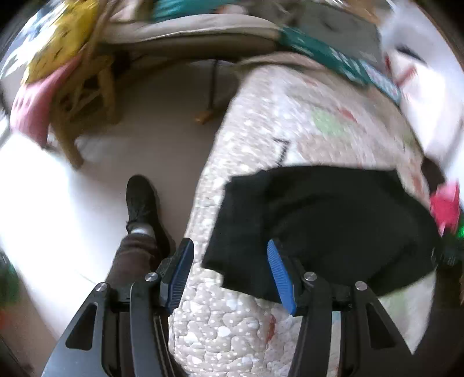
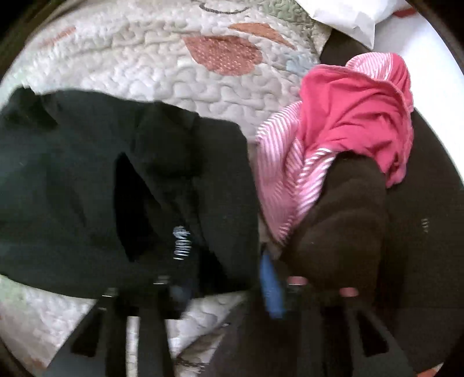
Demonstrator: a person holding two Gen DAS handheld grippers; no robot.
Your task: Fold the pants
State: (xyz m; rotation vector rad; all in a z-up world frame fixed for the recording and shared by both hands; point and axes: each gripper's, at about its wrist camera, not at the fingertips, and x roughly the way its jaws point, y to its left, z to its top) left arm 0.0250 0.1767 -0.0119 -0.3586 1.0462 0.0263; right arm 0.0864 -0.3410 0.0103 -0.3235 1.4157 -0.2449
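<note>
Black pants [image 1: 324, 226] lie folded on a quilted bedspread [image 1: 261, 116]. My left gripper [image 1: 232, 272] is open, its blue pads apart; the right pad [image 1: 279, 275] lies at the pants' near left corner, the left pad hangs over the bed's edge. In the right wrist view the pants [image 2: 116, 185] fill the left half, with a small white logo. My right gripper [image 2: 229, 284] is low at the pants' near right edge. One blue pad [image 2: 271, 287] shows beside the cloth, the other is hidden by black cloth and blur.
A pink and striped garment [image 2: 348, 127] and a dark brown garment [image 2: 342, 220] lie right of the pants. A white bag [image 2: 348, 14] sits farther back. Left of the bed are bare floor, my shoe [image 1: 142, 203] and a wooden chair [image 1: 87, 95] with cushions.
</note>
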